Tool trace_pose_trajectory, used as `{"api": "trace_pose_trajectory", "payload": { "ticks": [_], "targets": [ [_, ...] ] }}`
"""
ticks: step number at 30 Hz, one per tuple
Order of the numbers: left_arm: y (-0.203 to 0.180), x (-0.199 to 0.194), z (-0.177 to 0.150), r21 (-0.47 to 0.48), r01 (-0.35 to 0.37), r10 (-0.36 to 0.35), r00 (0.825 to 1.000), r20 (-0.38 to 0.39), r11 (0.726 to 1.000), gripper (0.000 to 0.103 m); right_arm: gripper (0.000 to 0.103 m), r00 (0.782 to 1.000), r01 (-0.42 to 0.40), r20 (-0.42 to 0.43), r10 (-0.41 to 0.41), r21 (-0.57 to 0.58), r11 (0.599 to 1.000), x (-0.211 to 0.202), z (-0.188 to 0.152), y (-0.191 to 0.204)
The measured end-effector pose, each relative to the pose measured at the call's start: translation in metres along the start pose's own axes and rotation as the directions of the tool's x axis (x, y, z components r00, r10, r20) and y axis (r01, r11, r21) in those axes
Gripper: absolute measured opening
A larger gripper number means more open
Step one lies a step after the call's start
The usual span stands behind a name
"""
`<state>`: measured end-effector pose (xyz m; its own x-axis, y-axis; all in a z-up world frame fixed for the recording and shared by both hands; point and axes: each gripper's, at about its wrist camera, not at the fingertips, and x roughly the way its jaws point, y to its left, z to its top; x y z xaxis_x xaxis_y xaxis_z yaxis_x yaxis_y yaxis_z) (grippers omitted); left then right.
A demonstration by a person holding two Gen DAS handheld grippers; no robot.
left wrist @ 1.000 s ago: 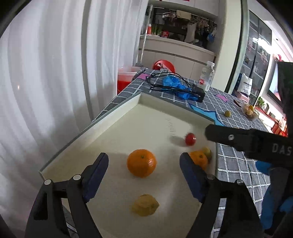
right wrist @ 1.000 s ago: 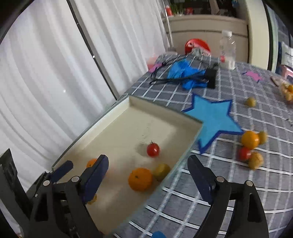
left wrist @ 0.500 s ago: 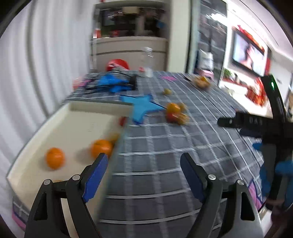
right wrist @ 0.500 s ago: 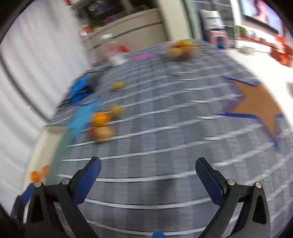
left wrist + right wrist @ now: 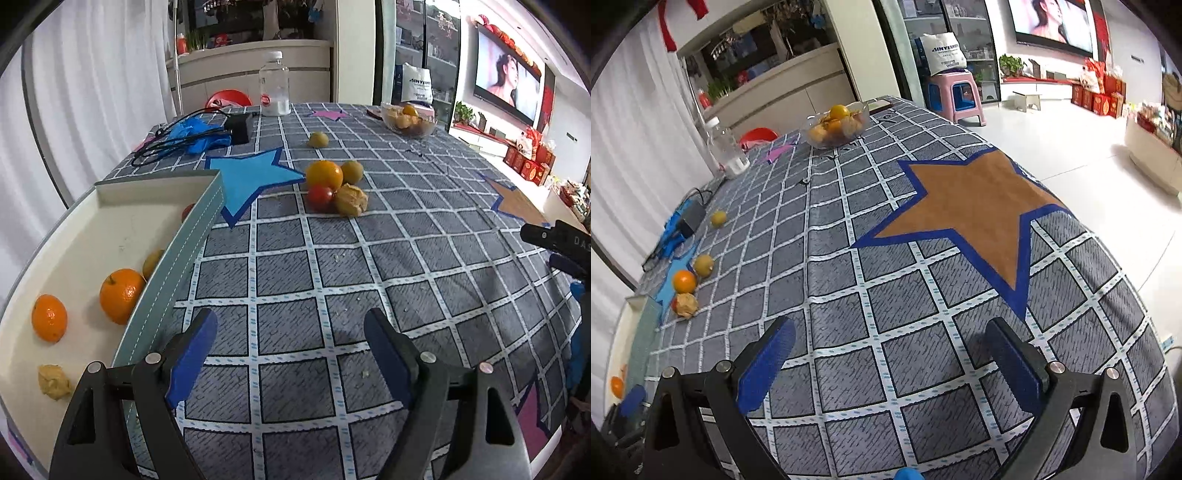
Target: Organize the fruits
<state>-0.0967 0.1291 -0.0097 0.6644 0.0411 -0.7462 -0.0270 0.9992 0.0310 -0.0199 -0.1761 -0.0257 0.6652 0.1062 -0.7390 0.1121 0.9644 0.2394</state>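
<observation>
The tray (image 5: 173,254) holds two oranges (image 5: 122,295), a husked fruit (image 5: 54,381) and a greenish fruit against its wall. Beyond the tray's far corner, an orange fruit (image 5: 324,174), a tomato (image 5: 320,197) and two more fruits lie together on the surface (image 5: 388,266). The glass bowl (image 5: 837,127) holds fruits. The left gripper (image 5: 291,350) has its fingers apart and empty; the right gripper (image 5: 892,363) has just been opening, fully spread, nothing between.

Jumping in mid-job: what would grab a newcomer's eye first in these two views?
Probably the cluster of loose fruit on the checked tablecloth, just right of the blue star. Next, the white tray at the left edge, with two oranges along its near wall. In the right wrist view, a large brown star dominates the cloth, with a glass bowl of fruit beyond it.
</observation>
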Motion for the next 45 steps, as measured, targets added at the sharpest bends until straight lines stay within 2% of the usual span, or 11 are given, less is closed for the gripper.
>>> {"api": "trace_pose_trajectory", "payload": {
  "ticks": [4, 8, 15, 18, 24, 27, 33, 36, 39, 43, 45],
  "targets": [
    [-0.003, 0.002, -0.002, 0.015, -0.002, 0.002, 1.000, -0.014, 1.000, 0.085, 0.103, 0.994, 0.100, -0.032, -0.103, -0.095, 0.990, 0.011, -0.004, 0.020],
    [-0.004, 0.002, -0.003, 0.019, 0.004, -0.004, 1.000, -0.021, 1.000, 0.085, 0.103, 0.988, 0.141, -0.044, -0.148, -0.131, 0.981, 0.013, -0.007, 0.022],
    [0.001, 0.003, -0.003, -0.012, 0.029, -0.029, 0.999, -0.035, 1.000, 0.085, 0.103, 0.995, 0.088, -0.039, -0.094, -0.140, 0.986, 0.010, -0.009, 0.021],
    [0.002, 0.004, -0.003, -0.016, 0.037, -0.038, 0.999, -0.038, 0.999, 0.085, 0.103, 0.994, 0.089, -0.043, -0.097, -0.158, 0.983, 0.010, -0.010, 0.024],
    [-0.001, 0.008, 0.003, 0.015, 0.058, -0.057, 0.996, -0.069, 0.998, 0.089, 0.103, 0.996, 0.062, -0.046, -0.071, -0.170, 0.983, 0.009, -0.011, 0.026],
    [-0.007, 0.011, 0.017, 0.065, 0.054, -0.046, 0.993, -0.109, 0.996, 0.089, 0.103, 0.997, 0.058, -0.047, -0.067, -0.176, 0.983, 0.009, -0.011, 0.027],
    [-0.018, 0.018, 0.074, 0.066, 0.055, -0.049, 0.994, -0.097, 0.996, 0.089, 0.103, 0.997, 0.054, -0.047, -0.064, -0.176, 0.983, 0.008, -0.011, 0.028],
    [-0.026, 0.042, 0.102, 0.070, 0.020, -0.012, 0.994, -0.111, 0.997, 0.089, 0.103, 0.997, 0.044, -0.048, -0.053, -0.178, 0.983, 0.008, -0.011, 0.028],
    [-0.031, 0.074, 0.125, 0.057, -0.005, 0.013, 0.989, -0.146, 0.998, 0.081, 0.103, 0.998, 0.030, -0.049, -0.040, -0.185, 0.982, 0.008, -0.011, 0.029],
    [-0.032, 0.102, 0.137, 0.047, -0.030, 0.038, 0.982, -0.184, 0.998, 0.080, 0.103, 0.998, 0.013, -0.051, -0.023, -0.189, 0.982, 0.007, -0.012, 0.029],
    [-0.031, 0.112, 0.136, 0.040, -0.034, 0.042, 0.977, -0.210, 0.999, 0.074, 0.103, 0.999, 0.008, -0.051, -0.018, -0.188, 0.982, 0.007, -0.012, 0.029]
  ]
}}
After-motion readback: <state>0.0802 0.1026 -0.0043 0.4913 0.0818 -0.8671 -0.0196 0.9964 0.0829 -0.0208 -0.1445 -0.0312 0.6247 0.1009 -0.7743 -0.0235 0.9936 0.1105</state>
